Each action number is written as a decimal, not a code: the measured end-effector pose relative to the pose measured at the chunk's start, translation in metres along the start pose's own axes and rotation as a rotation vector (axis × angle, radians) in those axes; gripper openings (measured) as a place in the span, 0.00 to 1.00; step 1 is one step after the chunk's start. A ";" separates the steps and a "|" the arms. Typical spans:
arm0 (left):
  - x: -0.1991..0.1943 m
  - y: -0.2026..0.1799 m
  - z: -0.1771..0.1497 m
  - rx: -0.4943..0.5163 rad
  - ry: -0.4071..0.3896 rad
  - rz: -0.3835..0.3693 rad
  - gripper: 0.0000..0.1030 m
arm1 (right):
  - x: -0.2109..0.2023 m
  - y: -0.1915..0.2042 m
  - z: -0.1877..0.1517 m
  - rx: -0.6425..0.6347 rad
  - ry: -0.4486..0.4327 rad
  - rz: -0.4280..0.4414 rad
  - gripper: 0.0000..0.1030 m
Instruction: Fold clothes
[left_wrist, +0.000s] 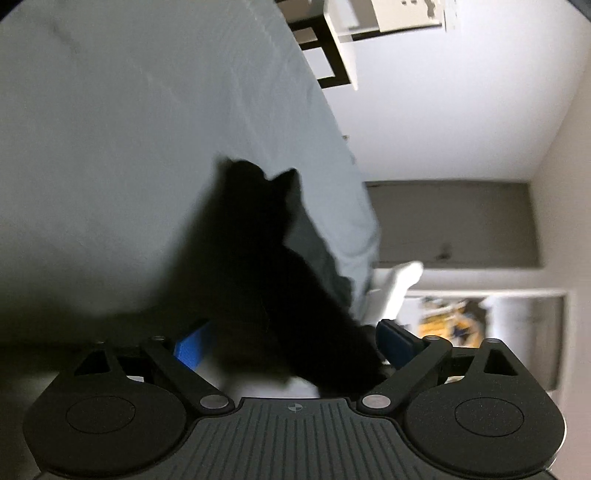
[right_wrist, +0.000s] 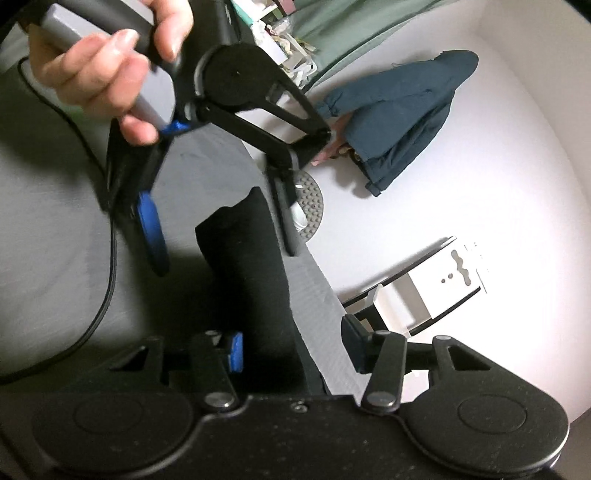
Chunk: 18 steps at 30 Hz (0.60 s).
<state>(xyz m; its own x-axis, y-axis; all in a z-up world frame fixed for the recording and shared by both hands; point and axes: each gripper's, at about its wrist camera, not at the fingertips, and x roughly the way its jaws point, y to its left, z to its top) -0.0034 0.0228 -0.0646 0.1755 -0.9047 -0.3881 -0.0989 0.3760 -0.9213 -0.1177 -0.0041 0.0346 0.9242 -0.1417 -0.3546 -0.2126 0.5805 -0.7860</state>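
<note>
A black garment (left_wrist: 258, 266) lies bunched on the grey bed sheet (left_wrist: 129, 147), close to the bed's edge. It runs between the blue pads (left_wrist: 190, 349) of my left gripper (left_wrist: 291, 339), whose fingers stand wide apart and open. In the right wrist view the same black garment (right_wrist: 251, 280) passes between the spread fingers of my right gripper (right_wrist: 293, 343), also open. A hand (right_wrist: 99, 74) holds the left gripper (right_wrist: 221, 229) above the garment's far end, its jaws apart on either side of the cloth's tip.
A black cable (right_wrist: 107, 288) trails over the sheet (right_wrist: 48, 221) on the left. Beyond the bed edge are a dark teal jacket (right_wrist: 402, 110), a round grey studded mat (right_wrist: 314, 206) and a white cardboard box (right_wrist: 424, 291). A dark-framed shelf (left_wrist: 325, 48) stands past the bed.
</note>
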 end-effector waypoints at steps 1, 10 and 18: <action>0.005 0.002 0.000 -0.026 -0.002 -0.029 0.92 | 0.000 0.001 0.000 -0.005 -0.001 0.003 0.48; 0.045 0.002 0.003 -0.010 -0.058 -0.012 0.36 | 0.002 0.002 -0.013 0.001 0.006 0.018 0.50; 0.051 -0.024 -0.009 0.210 -0.092 0.116 0.13 | -0.004 -0.051 -0.048 0.353 0.070 0.117 0.63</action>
<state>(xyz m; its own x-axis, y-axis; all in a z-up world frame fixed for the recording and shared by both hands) -0.0006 -0.0343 -0.0621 0.2642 -0.8347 -0.4832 0.0802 0.5183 -0.8515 -0.1256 -0.0717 0.0519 0.8736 -0.1060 -0.4749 -0.1812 0.8349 -0.5197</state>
